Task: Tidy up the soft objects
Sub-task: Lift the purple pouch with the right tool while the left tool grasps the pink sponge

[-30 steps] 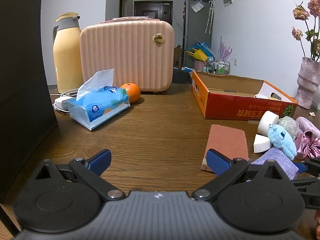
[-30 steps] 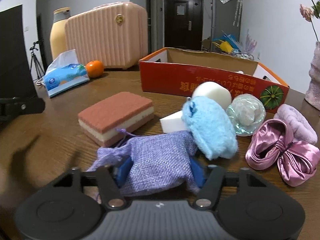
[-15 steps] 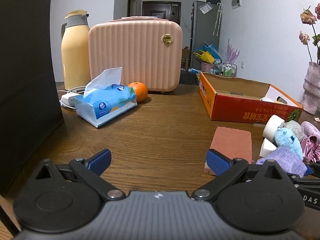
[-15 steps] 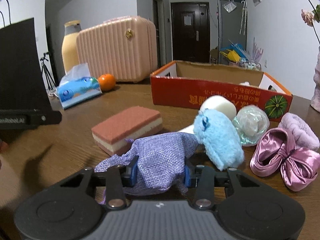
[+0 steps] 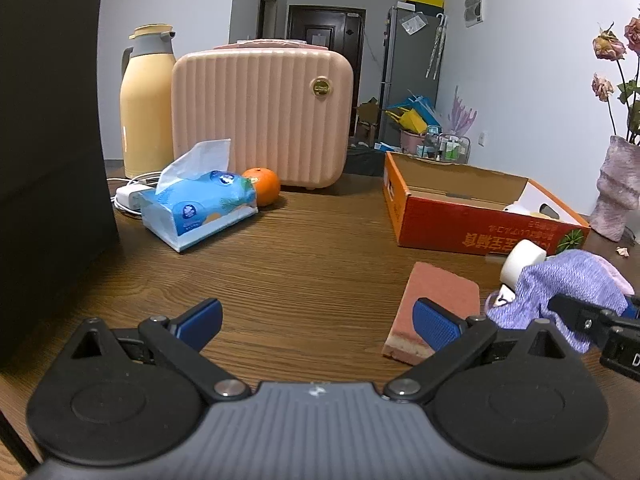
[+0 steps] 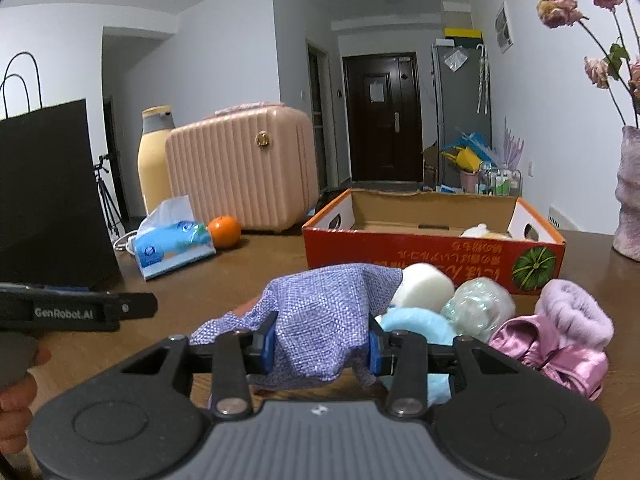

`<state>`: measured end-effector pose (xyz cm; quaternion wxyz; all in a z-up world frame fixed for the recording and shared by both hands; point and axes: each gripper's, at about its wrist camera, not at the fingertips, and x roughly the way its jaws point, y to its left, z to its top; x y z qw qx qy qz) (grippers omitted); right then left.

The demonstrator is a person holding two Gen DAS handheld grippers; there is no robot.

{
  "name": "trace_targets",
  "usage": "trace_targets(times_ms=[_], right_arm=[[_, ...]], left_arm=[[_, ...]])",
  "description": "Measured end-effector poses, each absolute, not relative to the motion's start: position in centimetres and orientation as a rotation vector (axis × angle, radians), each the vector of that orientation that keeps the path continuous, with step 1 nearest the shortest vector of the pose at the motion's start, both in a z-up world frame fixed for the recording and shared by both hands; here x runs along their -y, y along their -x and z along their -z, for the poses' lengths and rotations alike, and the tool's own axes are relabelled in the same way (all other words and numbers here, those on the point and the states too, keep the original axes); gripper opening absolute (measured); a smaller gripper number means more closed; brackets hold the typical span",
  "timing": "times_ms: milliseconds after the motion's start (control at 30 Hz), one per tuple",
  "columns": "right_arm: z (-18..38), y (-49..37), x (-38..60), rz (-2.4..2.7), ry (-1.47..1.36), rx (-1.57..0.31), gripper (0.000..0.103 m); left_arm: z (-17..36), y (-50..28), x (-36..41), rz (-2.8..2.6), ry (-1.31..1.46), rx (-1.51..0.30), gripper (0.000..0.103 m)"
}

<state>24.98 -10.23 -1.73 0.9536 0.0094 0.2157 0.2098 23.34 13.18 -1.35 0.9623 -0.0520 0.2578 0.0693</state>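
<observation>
While one purple pouch (image 6: 324, 320) sits pinched in the right gripper (image 6: 322, 346), whose jaws have just closed on it and raised it off the table (image 5: 320, 264), the left gripper (image 5: 316, 318) gapes empty. Only the right wrist view shows one blue plush (image 6: 416, 326) and one satin bow (image 6: 548, 350); one sponge (image 5: 436, 308) appears in the left view.

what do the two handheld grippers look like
Both the left gripper and right gripper share one build: a dark grey ribbed body, two round black discs, black linkage arms with silver pivot screws, and blue textured pads. The left gripper's side reads "GenRobot.AI" in white. No cables or sleeves show.
</observation>
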Motion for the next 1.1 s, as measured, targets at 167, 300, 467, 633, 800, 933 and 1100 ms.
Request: trace_targets(times_ms=[167, 300, 467, 633, 800, 933, 1100], right_arm=[[1.2, -25.1, 11.9, -0.412, -0.043, -0.422, 0.04], [1.1, -25.3, 13.3, -0.398, -0.056, -0.411, 0.04], [0.9, -25.9, 15.0, -0.375, -0.068, -0.403, 0.04], [0.8, -26.3, 16.7, -0.349, -0.081, -0.393, 0.04], [0.9, -27.1, 18.6, -0.318, -0.093, -0.389, 0.04], [1.0, -27.7, 20.1, -0.295, -0.099, -0.388, 0.04], [1.3, -28.5, 21.6, -0.267, -0.107, -0.391, 0.04]], left_arm=[[1.4, -23.8, -11.9, -0.13, 0.103, -0.535, 0.103], [1.5, -24.3, -10.7, -0.116, 0.09, -0.546, 0.103], [1.9, -25.1, -8.9, -0.09, 0.067, -0.56, 0.103], [2.4, -26.1, -7.5, -0.067, 0.044, -0.576, 0.103], [3.0, -27.2, -6.0, -0.043, 0.019, -0.593, 0.103], [3.5, -28.1, -5.3, -0.026, 0.001, -0.613, 0.103], [4.2, -29.1, -4.7, -0.01, -0.016, -0.639, 0.103]])
